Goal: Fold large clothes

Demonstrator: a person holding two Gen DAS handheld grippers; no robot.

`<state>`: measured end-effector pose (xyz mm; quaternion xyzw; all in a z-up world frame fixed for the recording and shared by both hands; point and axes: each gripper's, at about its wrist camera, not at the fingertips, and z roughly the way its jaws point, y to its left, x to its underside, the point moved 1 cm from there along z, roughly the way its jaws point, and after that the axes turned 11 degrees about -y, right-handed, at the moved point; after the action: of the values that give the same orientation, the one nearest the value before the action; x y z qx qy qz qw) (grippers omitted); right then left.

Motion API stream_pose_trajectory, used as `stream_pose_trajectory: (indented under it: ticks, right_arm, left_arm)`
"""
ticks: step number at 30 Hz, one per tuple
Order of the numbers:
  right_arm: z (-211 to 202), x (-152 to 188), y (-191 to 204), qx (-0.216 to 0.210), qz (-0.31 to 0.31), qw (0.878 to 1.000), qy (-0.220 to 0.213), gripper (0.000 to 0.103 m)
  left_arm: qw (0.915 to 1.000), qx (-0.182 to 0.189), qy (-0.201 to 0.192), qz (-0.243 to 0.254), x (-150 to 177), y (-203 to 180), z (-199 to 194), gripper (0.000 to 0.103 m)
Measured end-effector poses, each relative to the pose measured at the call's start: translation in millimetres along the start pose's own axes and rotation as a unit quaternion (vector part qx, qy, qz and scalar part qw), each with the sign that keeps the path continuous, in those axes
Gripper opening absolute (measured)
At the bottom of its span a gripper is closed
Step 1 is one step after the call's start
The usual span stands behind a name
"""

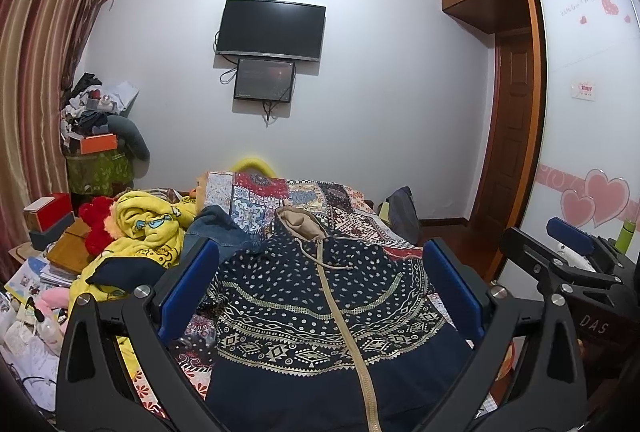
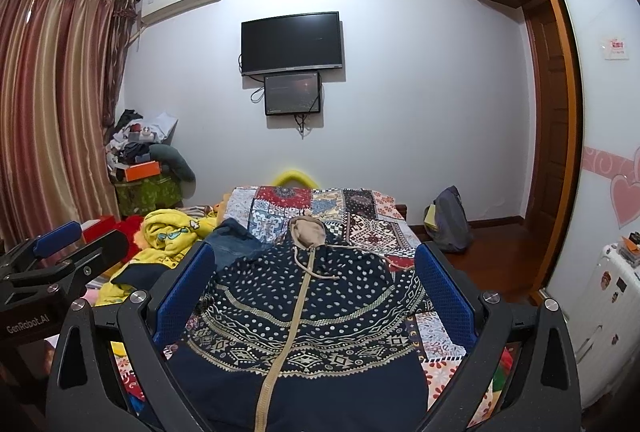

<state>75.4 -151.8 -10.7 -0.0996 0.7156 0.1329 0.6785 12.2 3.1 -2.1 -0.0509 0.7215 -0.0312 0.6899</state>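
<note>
A navy hooded jacket [image 1: 320,312] with pale dotted and diamond bands is lying face up on the bed's patchwork quilt [image 1: 280,192], filling the lower centre of both wrist views; its tan zip [image 2: 286,332] is running up the middle to a beige-lined hood [image 2: 306,232] that is pointing toward the far wall, and its drawstrings are trailing loose over the chest. The body is lying fairly flat, though the sleeves are not showing clearly from here and may be tucked or hidden at the sides. The left tool [image 1: 320,284] is hovering above the jacket with its blue pads spread wide and nothing between them, and the right tool [image 2: 312,284] is doing the same just beside it, likewise released and empty; each is appearing at the edge of the other's view. Judging by this, the fold is only beginning: the garment is laid out and neither tool is gripping cloth yet. The next move is likely calling for each tool to drop to an outer edge of the jacket, near shoulder and hem or at a sleeve, pinch a single layer without catching the quilt beneath, and carry it across toward the zip. At the left of the frames a yellow cartoon-print blanket [image 1: 152,228] and some denim [image 2: 232,244] are lying near the jacket's side, so the left-hand edge is needing care.
</note>
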Motion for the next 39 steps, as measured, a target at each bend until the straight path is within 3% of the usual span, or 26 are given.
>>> stream_pose_trajectory:
  ticks: [39]
  right_arm:
    - [1.3, -2.8, 0.9, 0.002, 0.001, 1.0, 0.0, 0.1]
  left_arm:
    - [1.0, 0.002, -0.003, -0.003, 2.1, 3.2, 1.5, 0.102]
